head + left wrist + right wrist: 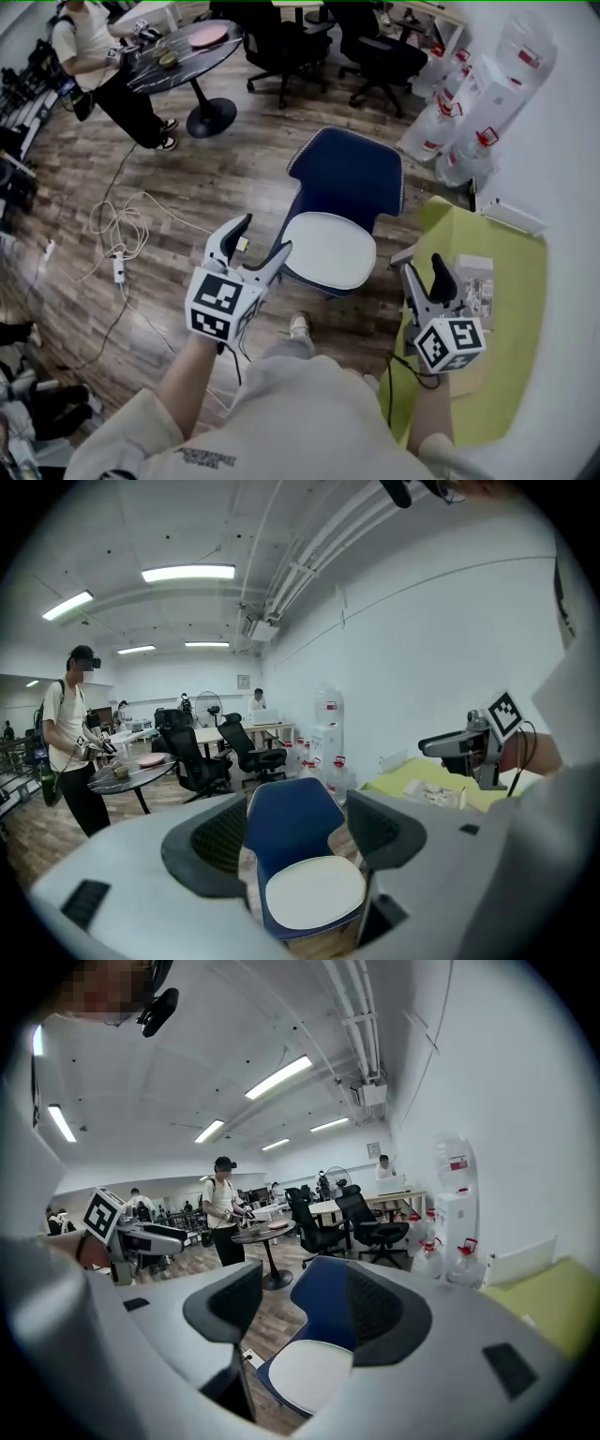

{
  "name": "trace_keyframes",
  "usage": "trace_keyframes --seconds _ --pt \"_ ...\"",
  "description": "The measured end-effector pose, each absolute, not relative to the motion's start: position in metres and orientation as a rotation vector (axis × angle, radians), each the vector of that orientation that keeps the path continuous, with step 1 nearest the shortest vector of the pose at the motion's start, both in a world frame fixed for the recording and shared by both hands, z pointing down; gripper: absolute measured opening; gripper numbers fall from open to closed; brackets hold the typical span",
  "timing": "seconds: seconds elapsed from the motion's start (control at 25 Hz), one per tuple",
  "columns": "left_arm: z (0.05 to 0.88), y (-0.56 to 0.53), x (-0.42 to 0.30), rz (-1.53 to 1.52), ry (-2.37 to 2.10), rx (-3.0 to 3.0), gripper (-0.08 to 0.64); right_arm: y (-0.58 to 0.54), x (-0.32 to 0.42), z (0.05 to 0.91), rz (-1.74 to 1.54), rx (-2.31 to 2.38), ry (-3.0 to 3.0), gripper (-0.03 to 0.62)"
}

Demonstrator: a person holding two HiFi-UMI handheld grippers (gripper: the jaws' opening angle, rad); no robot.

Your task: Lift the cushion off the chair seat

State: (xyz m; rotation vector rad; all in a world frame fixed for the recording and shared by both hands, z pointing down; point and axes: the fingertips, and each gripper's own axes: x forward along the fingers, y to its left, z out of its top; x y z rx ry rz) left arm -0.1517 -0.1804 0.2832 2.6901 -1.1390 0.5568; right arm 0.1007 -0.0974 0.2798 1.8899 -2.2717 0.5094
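Office, wood floor (202, 192) | white cushion (329, 249) on blue chair (349, 173) | left gripper (265, 234), right gripper (422, 265) spread, empty

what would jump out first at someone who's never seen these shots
A blue chair with a white cushion on its seat stands on the wood floor, in the centre of the head view. The left gripper and right gripper reach toward it from either side, both open and empty, not touching the cushion. A lime-green table fills the right edge.
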Motion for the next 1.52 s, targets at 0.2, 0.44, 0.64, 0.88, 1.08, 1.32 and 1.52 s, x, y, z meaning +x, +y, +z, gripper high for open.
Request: trace_keyframes --seconds 0.2,0.44,0.64,0.88,1.08,1.32,1.52 --pt "0.314 -0.219 -0.151 0.597 -1.077 2.666 0.326 -0.134 0.100 0.306 0.576 1.897 -2.221 0.281" --pt "0.353 -0.245 -0.150 0.666 -1.057 2.631 0.327 -0.159 0.101 0.336 0.642 1.886 -2.181 0.291" --pt "0.379 -0.256 -0.146 0.705 -1.040 2.585 0.325 -0.172 0.104 0.359 0.698 1.857 -2.159 0.302" --pt "0.403 -0.271 -0.132 0.732 -1.057 2.539 0.327 -0.190 0.123 0.391 0.770 1.823 -2.143 0.311" --pt "0.432 -0.282 -0.116 0.767 -1.059 2.500 0.327 -0.207 0.146 0.423 0.836 1.807 -2.119 0.318" --pt "0.480 -0.310 -0.106 0.806 -1.079 2.433 0.327 -0.235 0.170 0.475 0.926 1.798 -2.081 0.327" --pt "0.518 -0.330 -0.087 0.701 -1.084 2.416 0.327 -0.254 0.184 0.529 1.001 1.768 -2.069 0.328"
